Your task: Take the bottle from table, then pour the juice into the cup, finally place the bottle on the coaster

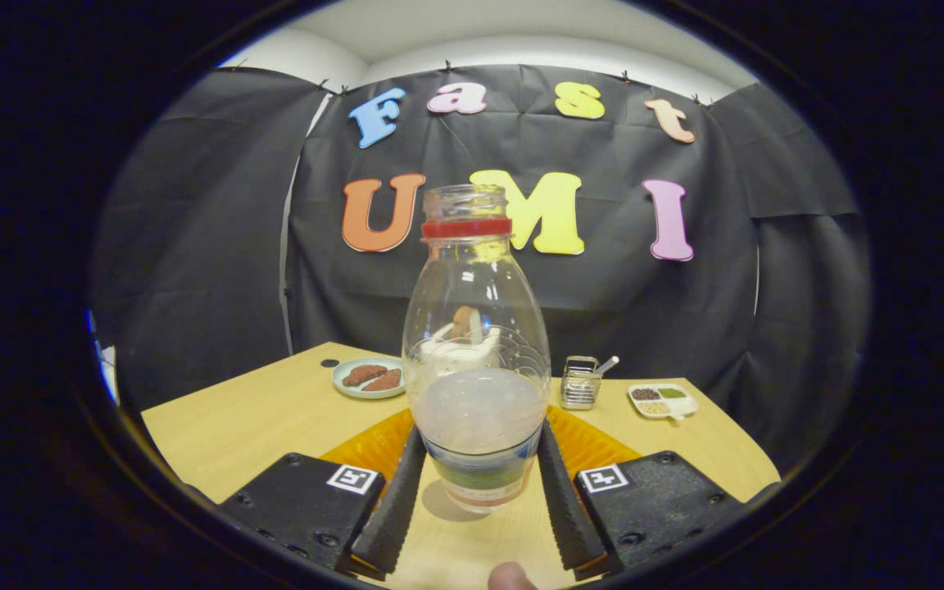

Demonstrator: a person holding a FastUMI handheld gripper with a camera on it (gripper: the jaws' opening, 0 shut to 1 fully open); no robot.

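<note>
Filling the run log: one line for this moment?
gripper: shut on bottle | bottle: upright, uncapped, partly full | coaster: behind bottle

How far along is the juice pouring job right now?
Early on. Nothing looks finished: the bottle is upright with pale juice in its lower half. In hand: the gripper has its fingers on both sides of the bottle's base, apparently pressing it, so the pick-up is under way; whether it has left the table is unclear. Left: pouring into the cup, then setting the bottle on the orange coaster behind it.
</note>
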